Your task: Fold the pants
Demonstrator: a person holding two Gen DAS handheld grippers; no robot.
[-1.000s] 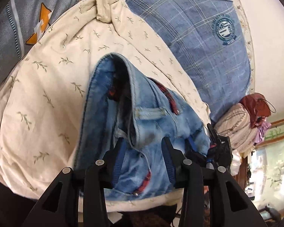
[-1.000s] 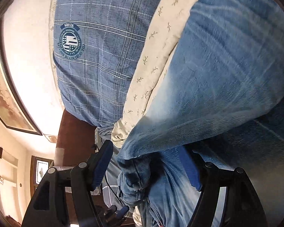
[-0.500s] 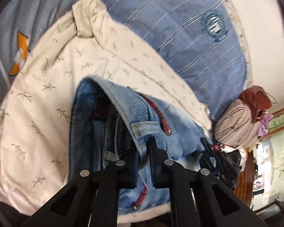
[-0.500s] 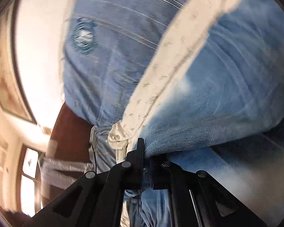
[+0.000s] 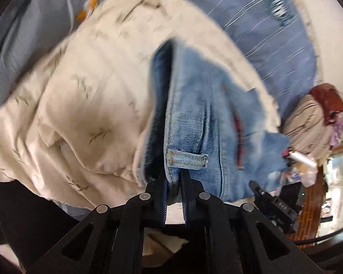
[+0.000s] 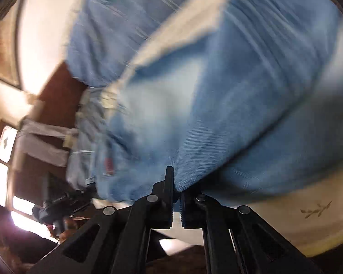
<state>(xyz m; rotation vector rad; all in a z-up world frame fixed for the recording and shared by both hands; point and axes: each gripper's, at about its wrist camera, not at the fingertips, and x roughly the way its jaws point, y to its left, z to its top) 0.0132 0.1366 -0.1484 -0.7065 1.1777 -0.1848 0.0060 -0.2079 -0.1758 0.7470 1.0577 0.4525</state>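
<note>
Both tools closed since earlier: left tool (image 5: 173, 178) pinching jeans (image 5: 194, 123) waistband, right tool (image 6: 176, 186) pinching denim edge, angled down.

One pair of jeans (image 5: 194, 114), one cream leaf-print cloth (image 5: 80, 91), one blue plaid blanket (image 5: 251, 22), two grippers.

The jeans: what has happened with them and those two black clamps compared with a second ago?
Both clamps have closed on the jeans. A second ago each stood open around the denim; now the left gripper pinches the waistband by a belt loop, and the right gripper pinches a denim edge. Both views have shifted and blurred. The cream leaf-print sheet and blue plaid bedding remain underneath.
</note>
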